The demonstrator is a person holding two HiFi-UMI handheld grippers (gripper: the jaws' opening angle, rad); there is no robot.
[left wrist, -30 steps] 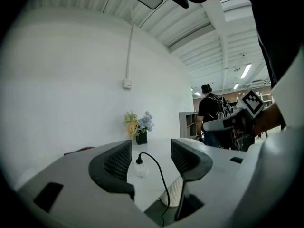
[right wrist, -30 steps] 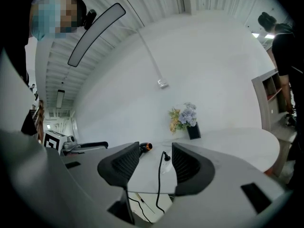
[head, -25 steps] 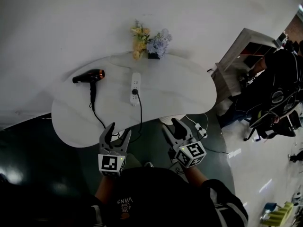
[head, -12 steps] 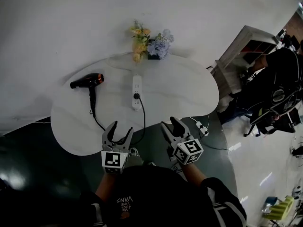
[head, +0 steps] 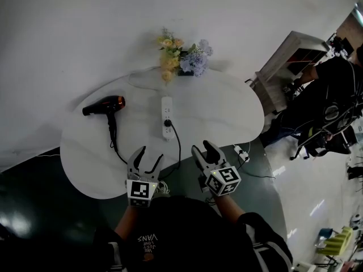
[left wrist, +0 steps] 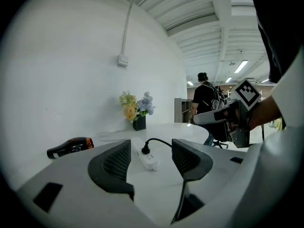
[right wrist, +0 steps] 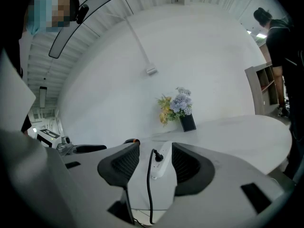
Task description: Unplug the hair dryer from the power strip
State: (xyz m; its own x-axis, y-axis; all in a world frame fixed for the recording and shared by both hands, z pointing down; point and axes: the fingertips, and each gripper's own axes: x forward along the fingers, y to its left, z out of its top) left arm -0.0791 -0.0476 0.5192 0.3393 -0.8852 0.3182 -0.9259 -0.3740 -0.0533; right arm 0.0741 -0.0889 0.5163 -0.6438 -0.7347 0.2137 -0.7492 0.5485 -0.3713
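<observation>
1. Head view: we hold the left gripper (head: 149,156) and the right gripper (head: 202,149) side by side at the near edge of the white table (head: 227,109), both short of the power strip (head: 167,117). The hair dryer (head: 104,104) lies on the table left of the power strip. Its black cord (head: 179,146) runs down past the left gripper and comes back up to a plug (head: 167,123) seated in the power strip. Flowers (head: 181,58) stand at the far edge.
2. Left gripper view: our jaws stand apart, holding nothing. The power strip and plug show in the gap, farther off, with the hair dryer to the left.
3. Right gripper view: the jaws are likewise spread and empty. The power strip, plug and cord lie beyond them, untouched.
</observation>
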